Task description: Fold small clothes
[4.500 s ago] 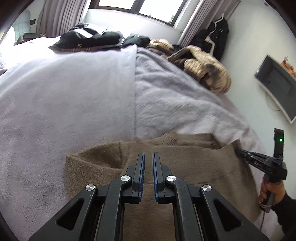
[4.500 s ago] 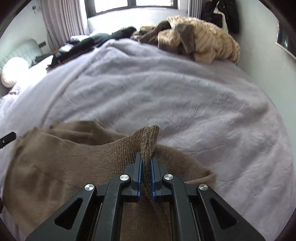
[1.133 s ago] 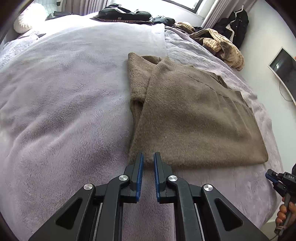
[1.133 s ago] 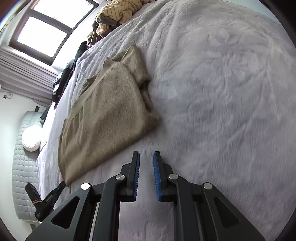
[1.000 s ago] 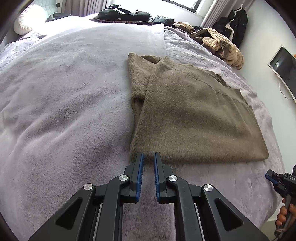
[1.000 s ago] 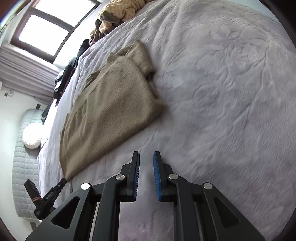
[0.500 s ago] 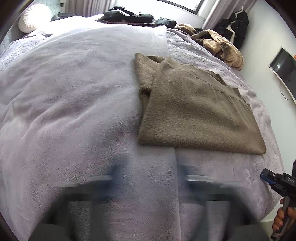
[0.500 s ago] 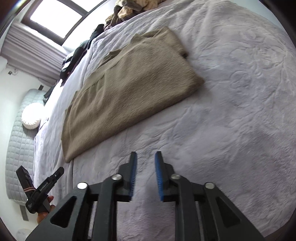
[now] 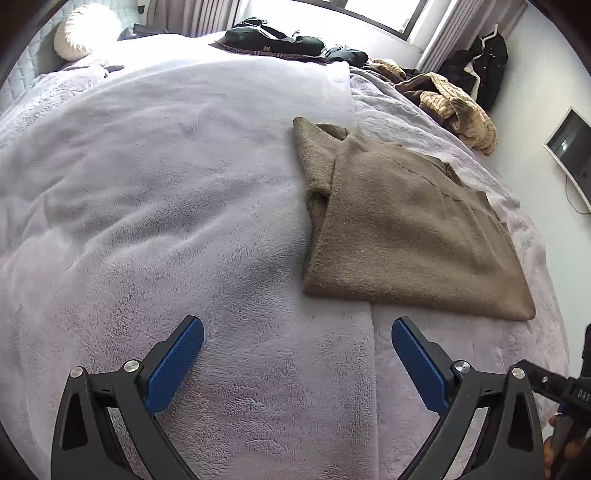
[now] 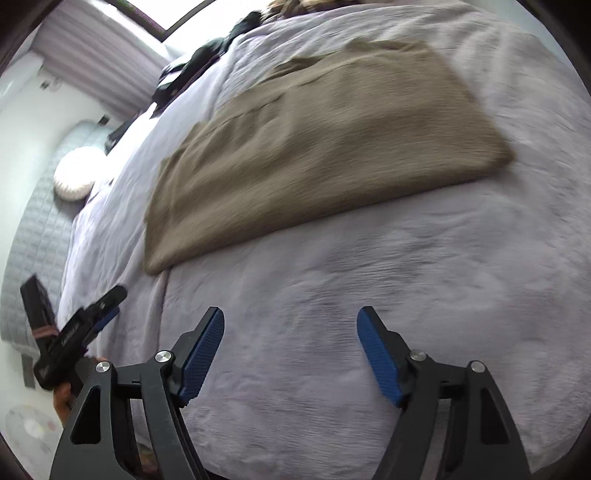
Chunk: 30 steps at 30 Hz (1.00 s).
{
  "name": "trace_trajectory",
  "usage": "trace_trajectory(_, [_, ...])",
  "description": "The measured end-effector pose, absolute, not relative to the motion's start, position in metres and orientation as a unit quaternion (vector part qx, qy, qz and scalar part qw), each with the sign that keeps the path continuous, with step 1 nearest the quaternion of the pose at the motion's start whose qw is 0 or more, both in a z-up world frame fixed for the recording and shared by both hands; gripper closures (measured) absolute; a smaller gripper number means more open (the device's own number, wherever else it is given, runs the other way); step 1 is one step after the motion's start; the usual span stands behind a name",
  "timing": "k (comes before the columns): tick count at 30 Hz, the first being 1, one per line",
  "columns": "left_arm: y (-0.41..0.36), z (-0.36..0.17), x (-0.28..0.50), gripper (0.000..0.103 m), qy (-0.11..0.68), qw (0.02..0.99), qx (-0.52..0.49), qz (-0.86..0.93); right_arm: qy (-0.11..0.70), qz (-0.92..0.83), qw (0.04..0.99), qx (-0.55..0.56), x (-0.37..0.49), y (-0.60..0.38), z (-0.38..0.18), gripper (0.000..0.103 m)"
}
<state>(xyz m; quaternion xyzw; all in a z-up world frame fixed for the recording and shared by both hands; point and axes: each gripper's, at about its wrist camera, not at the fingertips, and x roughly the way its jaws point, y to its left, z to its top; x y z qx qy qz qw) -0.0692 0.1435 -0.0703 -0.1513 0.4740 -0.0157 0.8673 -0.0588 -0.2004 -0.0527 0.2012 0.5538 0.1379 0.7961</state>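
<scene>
A brown knitted sweater (image 9: 402,225) lies folded flat on the lilac bed cover (image 9: 155,206); the right wrist view shows the same sweater (image 10: 317,140) blurred. My left gripper (image 9: 297,334) hangs wide open over bare cover, just short of the sweater's near edge, with nothing between its blue pads (image 9: 177,362). My right gripper (image 10: 290,325) hovers over the cover in front of the sweater, its jaws opening and empty. In the right wrist view the left gripper (image 10: 107,306) shows at the lower left, held by a hand.
A pile of beige and brown clothes (image 9: 450,107) and dark garments (image 9: 273,37) lie at the far side of the bed. A round white cushion (image 9: 79,31) sits against the quilted headboard. A wall screen (image 9: 570,144) hangs at the right; the bed's edge is near.
Both grippers went from shut to wide open and drew back from the sweater's near edge. The right wrist view swung, so the sweater now lies across its upper half.
</scene>
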Motion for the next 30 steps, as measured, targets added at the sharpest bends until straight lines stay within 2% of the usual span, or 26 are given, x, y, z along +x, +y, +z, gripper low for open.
trace_trajectory(9, [0.168,-0.058,-0.062,0.001,0.447,0.878,-0.170,-0.002,0.566,0.250,0.714,0.328,-0.002,-0.116,-0.083,0.025])
trace_trajectory(17, [0.186,-0.070,-0.050,0.001,0.456,0.864,-0.211,-0.008,0.551,0.209,0.692,0.417,0.028,-0.089,-0.112,0.026])
trace_trajectory(19, [0.186,-0.073,-0.047,0.001,0.455,0.865,-0.211,-0.006,0.545,0.206,0.692,0.425,0.033,-0.088,-0.111,0.035])
trace_trajectory(20, [0.186,-0.074,-0.045,0.001,0.455,0.865,-0.212,-0.008,0.546,0.207,0.693,0.423,0.036,-0.087,-0.109,0.061])
trace_trajectory(21, [0.185,-0.074,-0.044,0.001,0.455,0.865,-0.213,-0.009,0.549,0.211,0.694,0.416,0.039,-0.083,-0.107,0.094])
trace_trajectory(25, [0.186,-0.071,-0.041,0.001,0.444,0.869,-0.218,-0.021,0.534,0.241,0.726,0.360,0.035,-0.074,-0.082,0.095])
trace_trajectory(30, [0.186,-0.079,-0.027,0.001,0.452,0.863,-0.227,-0.020,0.609,0.234,0.714,0.254,0.031,-0.052,-0.106,0.095])
